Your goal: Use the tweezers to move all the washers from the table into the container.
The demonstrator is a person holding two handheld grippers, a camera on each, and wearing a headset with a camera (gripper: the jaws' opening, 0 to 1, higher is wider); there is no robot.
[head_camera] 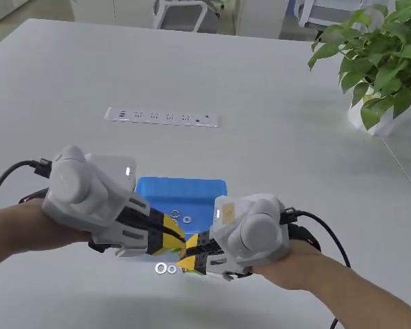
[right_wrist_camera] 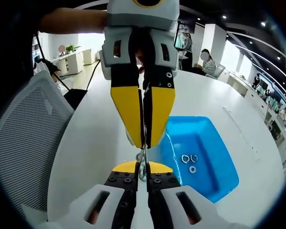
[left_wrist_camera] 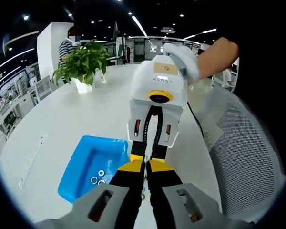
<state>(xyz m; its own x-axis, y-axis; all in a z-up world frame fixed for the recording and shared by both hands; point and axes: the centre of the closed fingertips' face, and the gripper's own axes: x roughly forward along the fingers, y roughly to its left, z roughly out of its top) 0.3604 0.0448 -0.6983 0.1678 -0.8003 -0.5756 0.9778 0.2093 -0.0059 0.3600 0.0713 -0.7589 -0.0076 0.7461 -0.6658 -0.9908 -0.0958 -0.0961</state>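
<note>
A wide white table (head_camera: 260, 103) in an open office carries the work. Two washers on the table (head_camera: 166, 269) lie side by side at its near edge, just below the meeting gripper tips. The tweezers (right_wrist_camera: 142, 160) show in the right gripper view as a thin metal strip running between the two sets of yellow pads. The right gripper (head_camera: 192, 255) has its jaws pressed together on one end. The left gripper (head_camera: 172, 233), pointing at it head-on, seems pinched shut on the other end. That nose-to-nose hold looks like a way to steady or re-seat the slim tool before picking.

The blue container (head_camera: 151, 188) sits at 12 o'clock from the loose washers, close by. It already holds a few washers (right_wrist_camera: 188, 161) on its floor, so the task is judged partly done.

Outward, a power strip (head_camera: 162, 116) lies well beyond the container at 12 o'clock, and a potted plant (head_camera: 380, 62) stands at 2 o'clock. The tabletop between is bare, which leaves open room. The near edge is tight, and the wrists already crowd the washers there.
</note>
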